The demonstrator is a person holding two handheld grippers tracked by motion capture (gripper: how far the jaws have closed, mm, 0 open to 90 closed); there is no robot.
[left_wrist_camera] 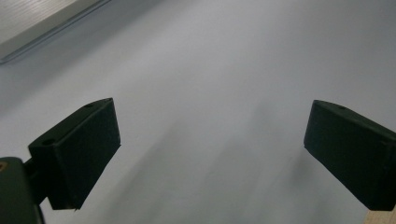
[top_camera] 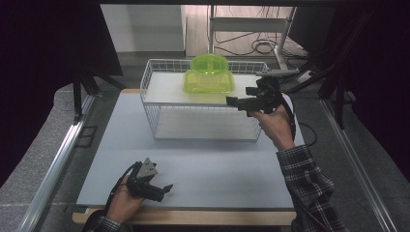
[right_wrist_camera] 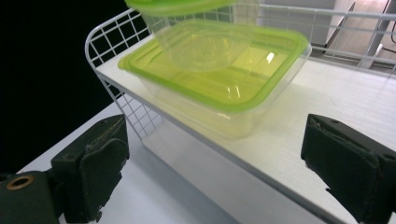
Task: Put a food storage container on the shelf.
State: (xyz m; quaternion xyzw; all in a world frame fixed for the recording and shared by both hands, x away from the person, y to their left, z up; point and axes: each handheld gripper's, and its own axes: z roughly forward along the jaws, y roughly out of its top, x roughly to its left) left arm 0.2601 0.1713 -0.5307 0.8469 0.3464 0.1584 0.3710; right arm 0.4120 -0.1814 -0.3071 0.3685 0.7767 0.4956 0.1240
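A rectangular clear container with a green lid sits on the top shelf of a white wire rack. A smaller green-lidded tub is stacked on it. My right gripper hovers open at the rack's front right, level with the shelf, jaws wide apart and empty, aimed at the lower container. My left gripper rests low over the grey table near the front left, open with nothing between its jaws.
The rack's lower shelf is bare. The grey table top stretches between the rack and the front edge. Metal rails run along both sides. Cables and a frame lie on the floor behind.
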